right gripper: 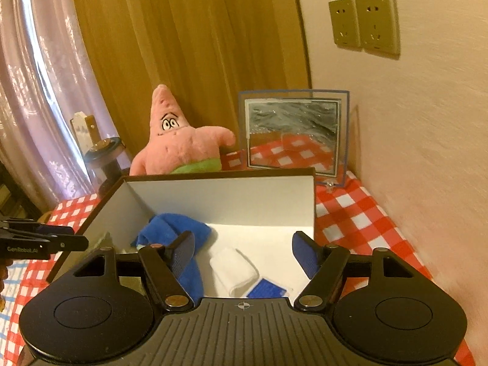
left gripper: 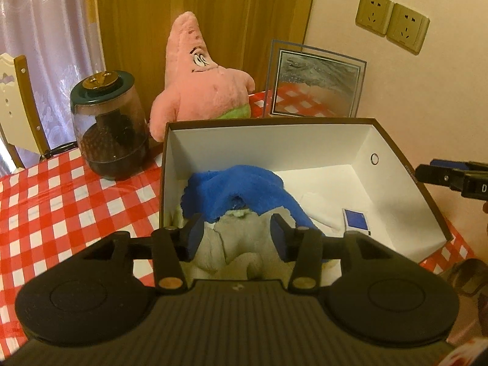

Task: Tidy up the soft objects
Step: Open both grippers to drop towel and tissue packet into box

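The blue cloth (left gripper: 241,189) lay bunched inside the open box (left gripper: 396,152), against its left wall, draped over a pale grey-beige towel (left gripper: 244,253) in the box's near left corner. A folded white cloth (right gripper: 233,270) sat on the box floor towards the near middle, with a small blue card (right gripper: 265,289) just beside it. Grouping the soft pieces in one container fitted the tidying job, and they looked laid down rather than held.

The left gripper (left gripper: 238,231) hovered over the towel with its jaws spread and pinching nothing. The right gripper (right gripper: 244,250) pointed into the box from the near edge, its jaws spread wide and empty over the white cloth.

Behind the box's far wall, near the counter's (left gripper: 61,201) far edge, a pink star plush (left gripper: 198,82) leaned upright, probably still to be packed. A dark lidded jar (left gripper: 109,134) stood left of it, a glass picture frame (left gripper: 314,82) right of it.

White lettering on the left gripper's side seemed to read "GenRobot.AI".
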A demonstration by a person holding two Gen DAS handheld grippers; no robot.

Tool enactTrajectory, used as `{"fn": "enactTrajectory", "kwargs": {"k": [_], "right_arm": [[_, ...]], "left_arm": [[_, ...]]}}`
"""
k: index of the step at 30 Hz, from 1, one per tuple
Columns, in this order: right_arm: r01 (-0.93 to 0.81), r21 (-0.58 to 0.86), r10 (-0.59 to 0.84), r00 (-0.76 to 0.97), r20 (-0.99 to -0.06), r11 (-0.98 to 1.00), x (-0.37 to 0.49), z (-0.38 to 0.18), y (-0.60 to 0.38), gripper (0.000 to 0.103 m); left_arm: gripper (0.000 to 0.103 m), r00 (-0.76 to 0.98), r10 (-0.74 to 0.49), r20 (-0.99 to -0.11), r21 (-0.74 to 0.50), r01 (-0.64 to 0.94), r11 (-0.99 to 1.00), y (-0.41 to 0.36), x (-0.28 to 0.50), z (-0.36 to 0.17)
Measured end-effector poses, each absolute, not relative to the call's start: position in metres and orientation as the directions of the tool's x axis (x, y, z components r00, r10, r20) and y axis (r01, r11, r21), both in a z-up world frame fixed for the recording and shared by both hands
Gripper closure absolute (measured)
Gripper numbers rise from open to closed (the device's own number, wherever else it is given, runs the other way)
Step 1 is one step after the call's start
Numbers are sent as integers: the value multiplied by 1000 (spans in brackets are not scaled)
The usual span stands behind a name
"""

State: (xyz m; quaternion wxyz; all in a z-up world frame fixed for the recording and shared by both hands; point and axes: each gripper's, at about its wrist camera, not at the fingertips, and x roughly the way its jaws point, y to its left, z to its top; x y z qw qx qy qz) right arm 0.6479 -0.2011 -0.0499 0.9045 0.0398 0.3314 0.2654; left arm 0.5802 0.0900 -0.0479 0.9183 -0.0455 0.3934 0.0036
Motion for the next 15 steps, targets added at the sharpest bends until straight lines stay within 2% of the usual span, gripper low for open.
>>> {"fn": "enactTrajectory", "kwargs": {"k": [15], "right_arm": [[-300,334,445,688,-573,894,580,-44,-268,32]], "left_arm": [[58,734,-3,-679,-113,-101,989,107,506,-13]]}}
